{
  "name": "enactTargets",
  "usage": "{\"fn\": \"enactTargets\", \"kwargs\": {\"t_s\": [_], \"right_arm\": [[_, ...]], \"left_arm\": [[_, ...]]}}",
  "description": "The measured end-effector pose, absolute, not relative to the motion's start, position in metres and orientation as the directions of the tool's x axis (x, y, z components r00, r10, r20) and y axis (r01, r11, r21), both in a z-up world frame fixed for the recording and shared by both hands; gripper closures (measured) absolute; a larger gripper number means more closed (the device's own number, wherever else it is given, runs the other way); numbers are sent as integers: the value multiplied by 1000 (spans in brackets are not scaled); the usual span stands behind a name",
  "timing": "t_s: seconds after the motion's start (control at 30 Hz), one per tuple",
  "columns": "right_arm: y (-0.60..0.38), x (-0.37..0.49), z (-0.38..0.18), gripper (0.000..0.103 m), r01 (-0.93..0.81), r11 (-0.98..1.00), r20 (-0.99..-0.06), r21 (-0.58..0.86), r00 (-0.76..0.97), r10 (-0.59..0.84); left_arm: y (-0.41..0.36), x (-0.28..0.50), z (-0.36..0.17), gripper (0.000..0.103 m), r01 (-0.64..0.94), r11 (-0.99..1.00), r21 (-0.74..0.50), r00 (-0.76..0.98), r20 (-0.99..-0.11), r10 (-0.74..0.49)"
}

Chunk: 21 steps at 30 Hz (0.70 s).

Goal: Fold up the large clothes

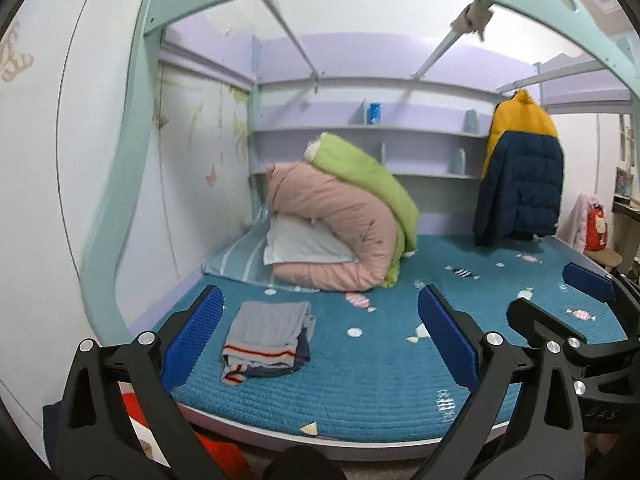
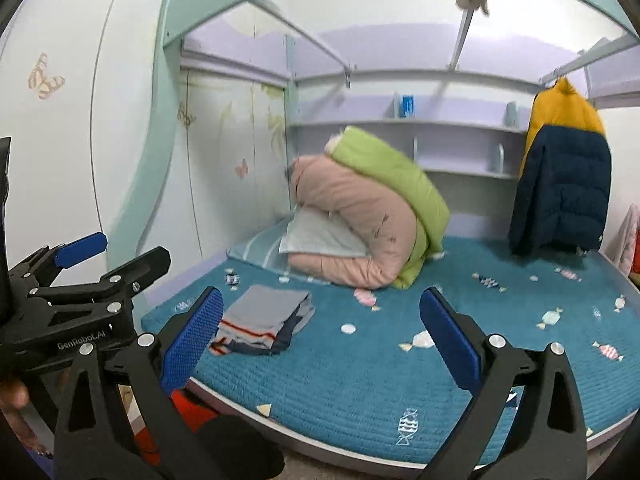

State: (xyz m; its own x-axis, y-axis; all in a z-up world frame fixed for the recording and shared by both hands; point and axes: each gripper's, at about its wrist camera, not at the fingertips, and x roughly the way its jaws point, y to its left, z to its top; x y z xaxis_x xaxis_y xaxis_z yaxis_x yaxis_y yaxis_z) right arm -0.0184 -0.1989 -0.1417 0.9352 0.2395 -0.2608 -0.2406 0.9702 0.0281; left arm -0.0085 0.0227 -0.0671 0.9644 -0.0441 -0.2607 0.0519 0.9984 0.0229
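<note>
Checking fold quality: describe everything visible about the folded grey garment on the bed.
The folded grey garment is a soft knit piece, folded into a rough rectangle of stacked layers. An orange-and-white stripe crosses its near edge, and navy fabric shows underneath. The edges are slightly uneven, with a corner spilling out at front left. It lies flat on the teal bed mat, and neither gripper touches it.

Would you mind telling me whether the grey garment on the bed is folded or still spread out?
Folded. The grey garment lies as a compact stack of layers on the blue bed cover, striped hem at the near edge, and neither gripper touches it.
</note>
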Motion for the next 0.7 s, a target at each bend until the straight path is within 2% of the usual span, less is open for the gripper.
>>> {"fn": "enactTargets", "kwargs": {"t_s": [0.3, 0.7], "right_arm": [[-213, -48, -129, 8, -196, 980, -191, 19, 962, 196], [-221, -57, -127, 8, -165, 986, -163, 26, 972, 167]], "left_arm": [[7, -32, -52, 5, 69, 997, 39, 977, -207, -59], [-2, -35, -51, 5, 78, 996, 45, 982, -177, -69]]}}
